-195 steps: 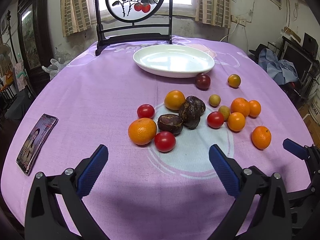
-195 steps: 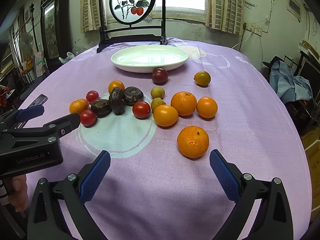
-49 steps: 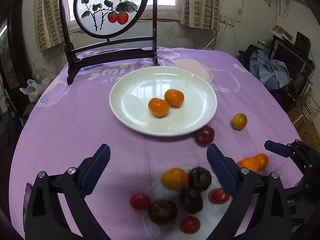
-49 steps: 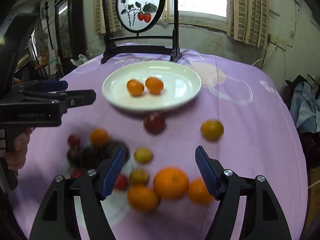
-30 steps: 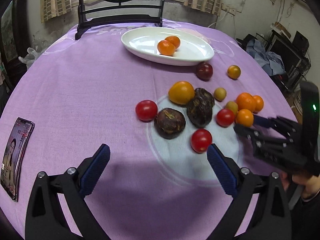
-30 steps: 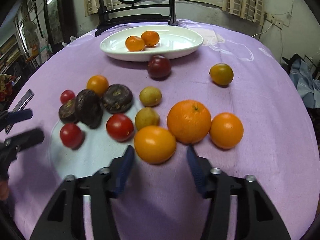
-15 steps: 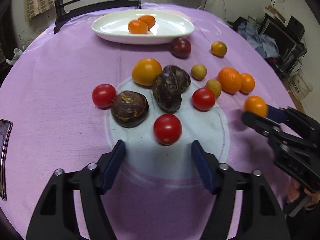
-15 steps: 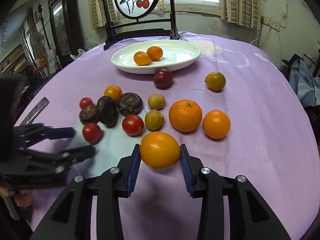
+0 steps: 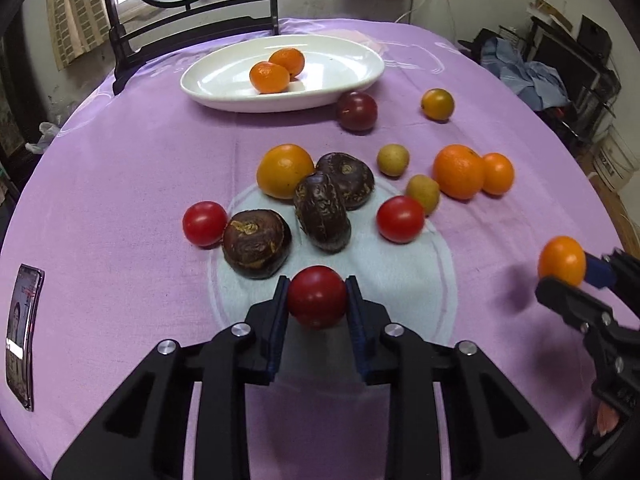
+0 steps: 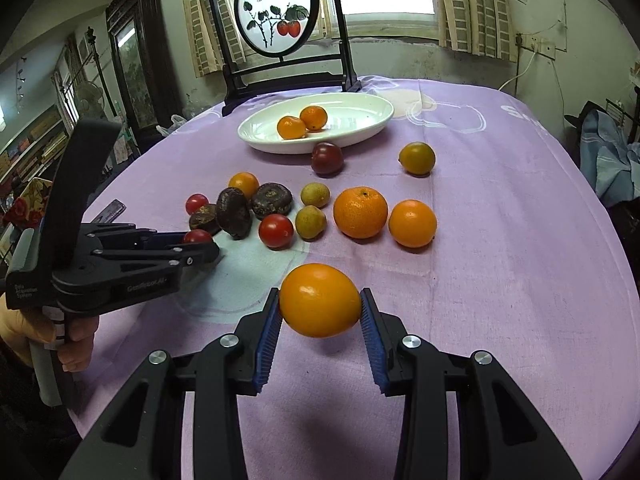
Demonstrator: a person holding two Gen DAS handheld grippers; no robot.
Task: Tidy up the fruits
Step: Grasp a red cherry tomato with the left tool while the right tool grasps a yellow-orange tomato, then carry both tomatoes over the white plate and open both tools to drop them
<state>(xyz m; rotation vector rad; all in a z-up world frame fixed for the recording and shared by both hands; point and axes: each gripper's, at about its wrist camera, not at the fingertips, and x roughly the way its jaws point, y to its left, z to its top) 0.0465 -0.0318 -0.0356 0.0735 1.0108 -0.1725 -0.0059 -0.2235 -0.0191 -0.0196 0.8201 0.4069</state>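
Note:
My left gripper (image 9: 317, 298) is shut on a red tomato (image 9: 316, 295) just above the pale circle on the purple cloth. My right gripper (image 10: 320, 302) is shut on an orange (image 10: 319, 300), lifted off the cloth; the same orange (image 9: 561, 261) shows at the right edge of the left wrist view. A white plate (image 9: 352, 80) at the far side holds two small oranges (image 9: 269, 77). Loose fruit lies between: several dark wrinkled fruits (image 9: 322, 211), two red tomatoes (image 9: 400, 219), oranges (image 9: 458, 171) and small yellow-green fruits (image 9: 393, 159).
A phone (image 9: 22, 332) lies near the table's left edge. A black stand with a round painted panel (image 10: 276, 12) rises behind the plate. A dark red fruit (image 10: 327, 158) and a yellow-green citrus (image 10: 417, 158) lie just in front of the plate. A hand (image 10: 76, 336) grips the left tool's handle.
My left jaws closed from wide open onto the red tomato. My right gripper closed on the orange and raised it off the cloth, drawing back from the fruit pile.

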